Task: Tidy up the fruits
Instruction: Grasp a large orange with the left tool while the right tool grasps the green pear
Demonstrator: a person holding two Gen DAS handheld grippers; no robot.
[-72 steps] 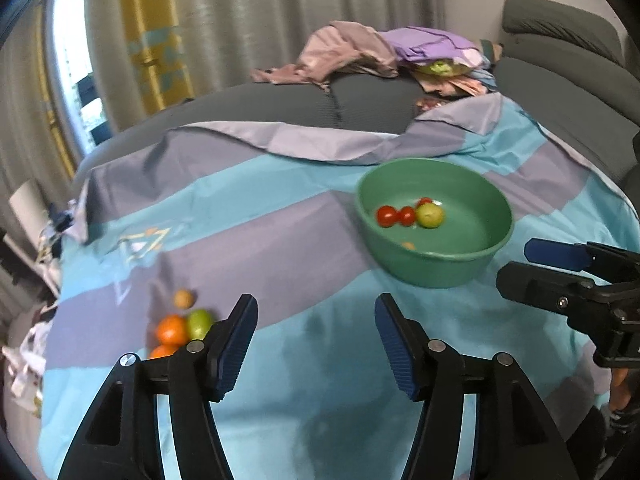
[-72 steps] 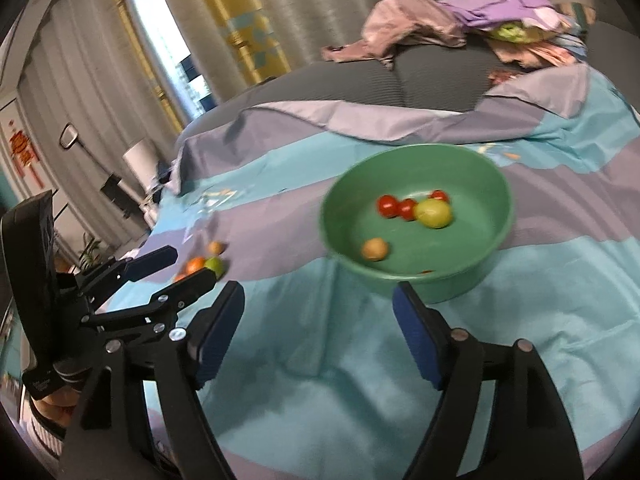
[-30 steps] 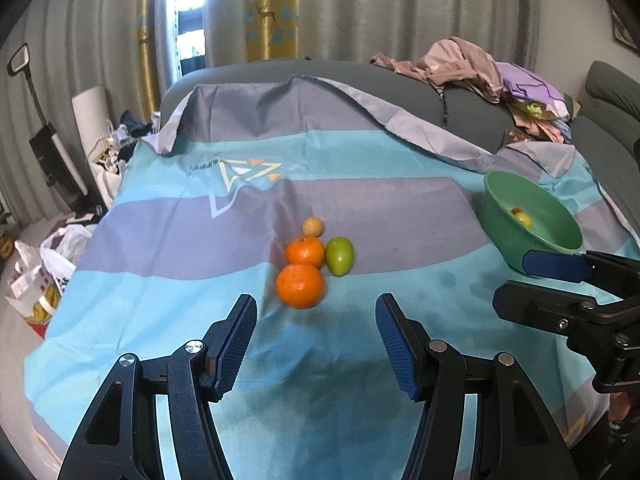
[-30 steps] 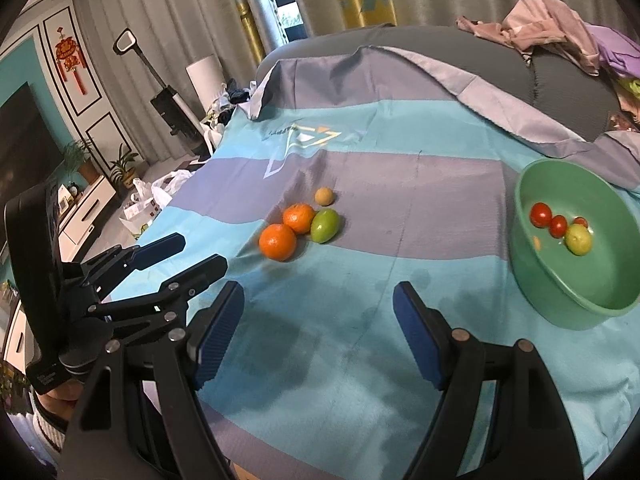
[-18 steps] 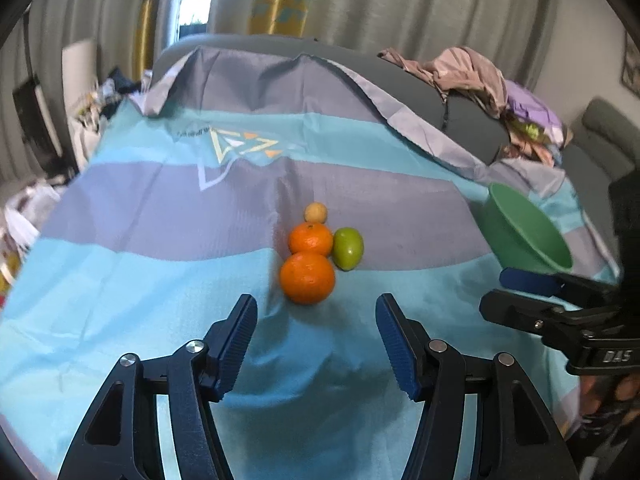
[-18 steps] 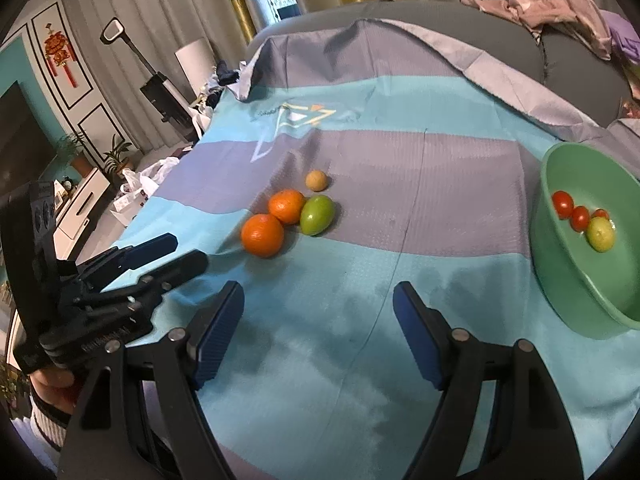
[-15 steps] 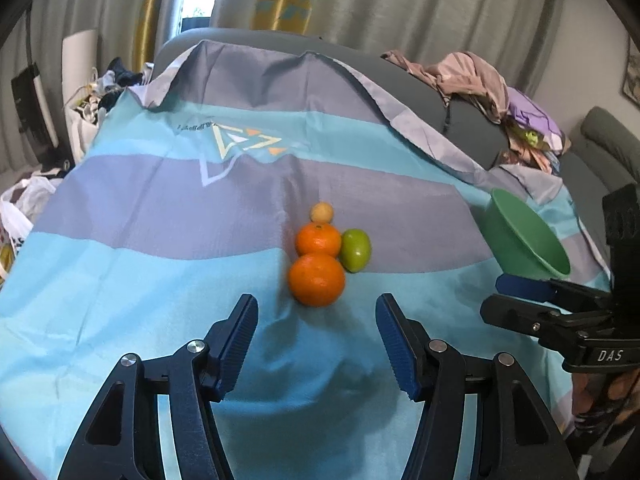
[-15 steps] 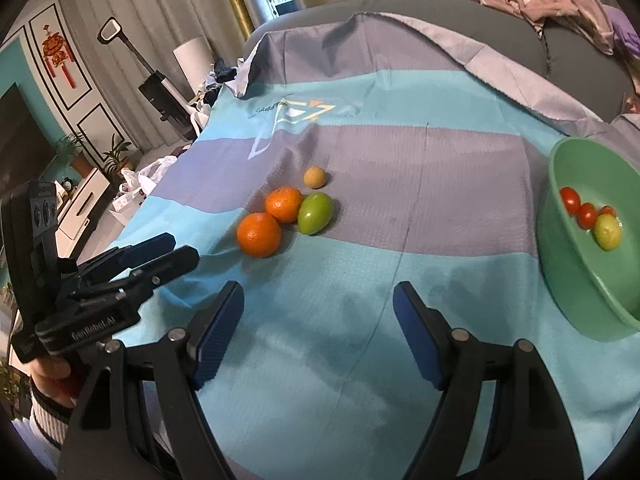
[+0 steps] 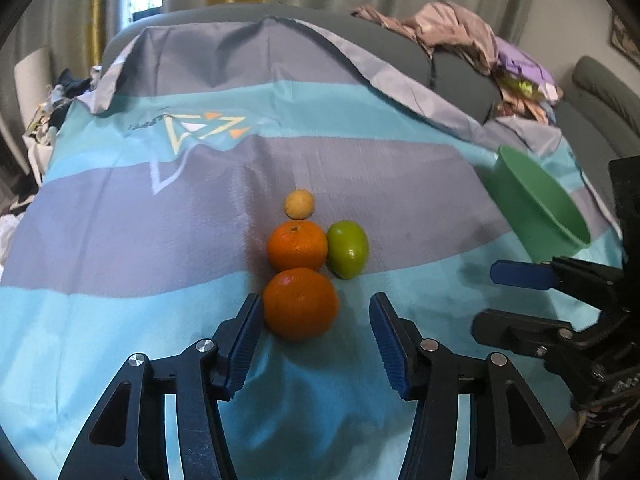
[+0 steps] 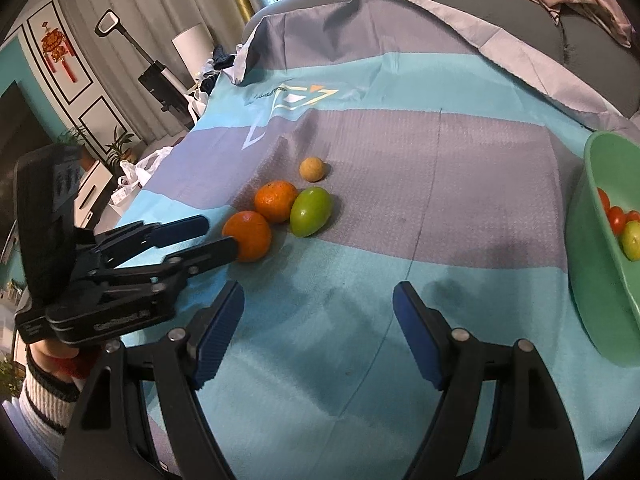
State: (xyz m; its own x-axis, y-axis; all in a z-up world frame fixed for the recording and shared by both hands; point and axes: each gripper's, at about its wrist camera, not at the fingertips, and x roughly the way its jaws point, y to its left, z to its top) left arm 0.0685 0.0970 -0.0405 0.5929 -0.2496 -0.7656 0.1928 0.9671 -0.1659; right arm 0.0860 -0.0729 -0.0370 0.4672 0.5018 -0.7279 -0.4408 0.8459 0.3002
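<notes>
Work surface: a striped blue and grey cloth (image 9: 120, 240) spread over a grey sofa.

Left gripper (image 9: 316, 334): aimed down at the near orange (image 9: 301, 303). Its jaws are closing, with the near orange between the blue pads. In the left wrist view the left pad (image 9: 244, 332) lies at the fruit's edge, while a strip of cloth shows between the fruit and the right pad. In the right wrist view one finger tip overlaps the orange; whether it presses cannot be told. No firm pinch is seen.

Right gripper (image 10: 318, 334): fingers spread wide, nothing between them, only bare cloth beneath. It hangs well apart from the fruit cluster.

Fruit on the cloth: the near orange touches a second orange (image 9: 297, 246) behind it. A green fruit (image 9: 347, 249) lies just beside the second orange, on its right, touching it. A small tan fruit (image 9: 299, 204) sits behind these, slightly apart.

Green bowl (image 10: 600, 280): stands on the cloth to the right, well apart from the cluster. It holds red tomatoes (image 10: 616, 218) and a yellow-green fruit (image 10: 633, 241), all close together.

A person's striped sleeve (image 10: 44, 396) shows under the left gripper
</notes>
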